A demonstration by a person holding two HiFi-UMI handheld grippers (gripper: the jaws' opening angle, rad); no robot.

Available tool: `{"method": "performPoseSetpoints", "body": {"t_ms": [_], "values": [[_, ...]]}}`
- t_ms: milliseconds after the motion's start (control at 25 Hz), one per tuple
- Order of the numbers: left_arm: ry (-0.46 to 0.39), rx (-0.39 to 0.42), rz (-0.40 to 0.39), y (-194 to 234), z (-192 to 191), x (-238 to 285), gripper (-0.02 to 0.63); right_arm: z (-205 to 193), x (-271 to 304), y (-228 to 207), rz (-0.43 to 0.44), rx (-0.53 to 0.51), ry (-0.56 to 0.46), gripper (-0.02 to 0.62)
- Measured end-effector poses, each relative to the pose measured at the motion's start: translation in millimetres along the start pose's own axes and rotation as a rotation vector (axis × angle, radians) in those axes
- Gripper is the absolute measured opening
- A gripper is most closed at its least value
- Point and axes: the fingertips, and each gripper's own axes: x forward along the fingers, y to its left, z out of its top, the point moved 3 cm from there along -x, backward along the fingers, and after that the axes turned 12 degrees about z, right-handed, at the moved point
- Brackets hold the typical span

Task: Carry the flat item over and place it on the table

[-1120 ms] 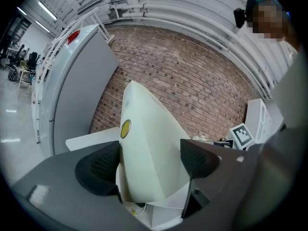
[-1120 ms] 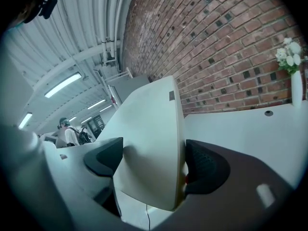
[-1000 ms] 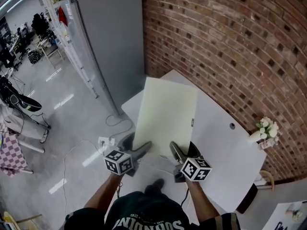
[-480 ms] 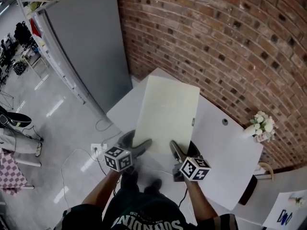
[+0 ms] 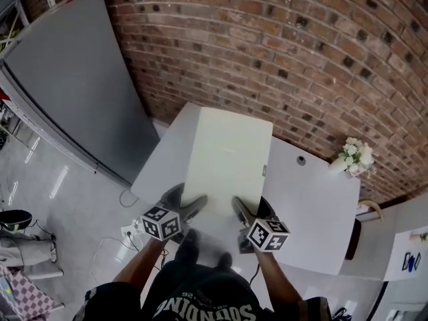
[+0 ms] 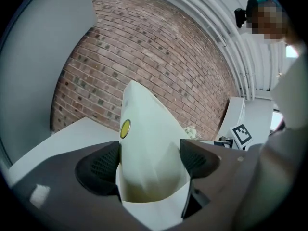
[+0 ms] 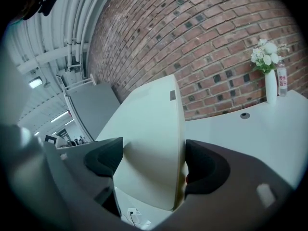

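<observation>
A flat cream-white panel (image 5: 226,154) is held out in front of me over a white table (image 5: 307,206). My left gripper (image 5: 195,204) is shut on the panel's near left corner. My right gripper (image 5: 239,208) is shut on its near right corner. In the left gripper view the panel (image 6: 147,143) rises between the two dark pads (image 6: 100,167) and carries a small yellow dot. The right gripper view shows the panel (image 7: 151,143) clamped edge-on, with the table (image 7: 250,129) beyond it. Whether the panel touches the table, I cannot tell.
A red brick wall (image 5: 281,52) runs behind the table. A small vase of white flowers (image 5: 351,156) stands at the table's far right corner beside a round hole (image 5: 301,160). A grey partition (image 5: 67,79) stands at the left. Cables and a power strip (image 5: 127,231) lie on the floor.
I have walked closer to the table with the panel. The table and brick wall now sit more squarely ahead, and the panel covers more of the tabletop. Both grippers keep their hold.
</observation>
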Motion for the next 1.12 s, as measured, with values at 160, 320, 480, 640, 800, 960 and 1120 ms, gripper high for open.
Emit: {"method": "performPoseSetpoints", "body": {"t_ms": [160,320,480,640,800,960,1120], "values": [[0.033,0.020,-0.057,23.1,14.7,17.6,0.396,3.0,21.6,2.4,-0.052,0.023,-0.027,0.399],[0.067,0.034,-0.105,44.0,21.0,32.5,0.396,-1.1,39.5,2.5,-0.103,0.047,-0.040,0.399],[0.105,0.041,-0.141,62.0,19.0,44.7,0.397,-10.3,53.7,-0.1,-0.147,0.077,-0.041,0.399],[0.151,0.047,-0.162,81.8,11.3,53.2,0.396,-25.4,69.5,-3.0,-0.178,0.108,-0.028,0.399],[0.198,0.052,-0.172,100.9,-1.7,59.3,0.396,-44.2,83.3,-6.6,-0.203,0.138,-0.001,0.399],[0.247,0.044,-0.171,117.4,-16.0,60.0,0.396,-63.8,94.2,-8.3,-0.220,0.174,0.034,0.399],[0.299,0.034,-0.167,133.8,-32.8,59.1,0.396,-83.6,104.3,-10.1,-0.232,0.195,0.081,0.399]]}}
